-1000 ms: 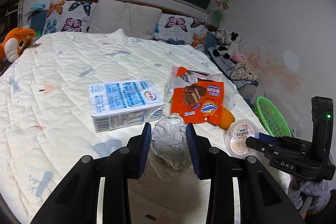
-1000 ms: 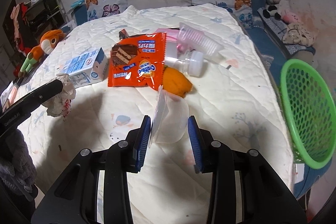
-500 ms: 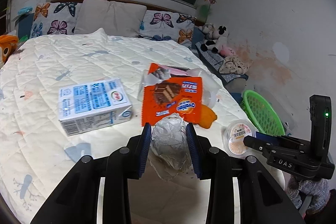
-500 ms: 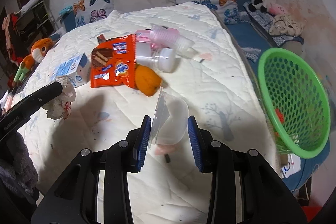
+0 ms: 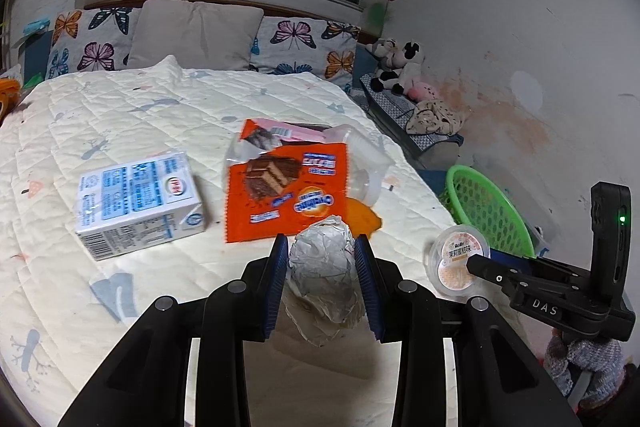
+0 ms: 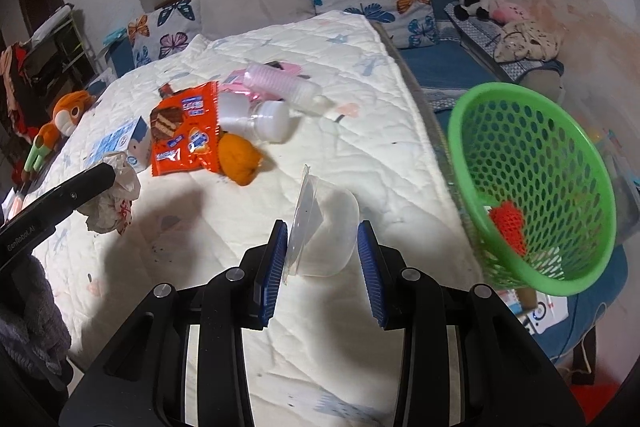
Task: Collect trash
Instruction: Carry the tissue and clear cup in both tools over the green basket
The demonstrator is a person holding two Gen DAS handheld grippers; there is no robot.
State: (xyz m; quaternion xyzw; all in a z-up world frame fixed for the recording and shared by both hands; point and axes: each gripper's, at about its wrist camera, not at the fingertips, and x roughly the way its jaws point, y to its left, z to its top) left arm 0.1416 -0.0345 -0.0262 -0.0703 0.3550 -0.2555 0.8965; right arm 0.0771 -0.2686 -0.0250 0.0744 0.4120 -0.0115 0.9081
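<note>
Crumpled foil ball [image 5: 323, 271] & clear lidded cup [image 6: 326, 231], both lifted.

A cream quilted bed [image 5: 168, 115] carries a blue-and-white milk carton [image 5: 138, 205] at nine o'clock. An orange cake wrapper [image 5: 286, 189] lies at centre, a clear plastic bottle [image 6: 260, 119] beside it, and an orange peel [image 6: 239, 159] at the wrapper's five o'clock.

Orange wrapper [image 5: 286, 191] hides bottle, pink pack; print blurred, unreadable.
</note>
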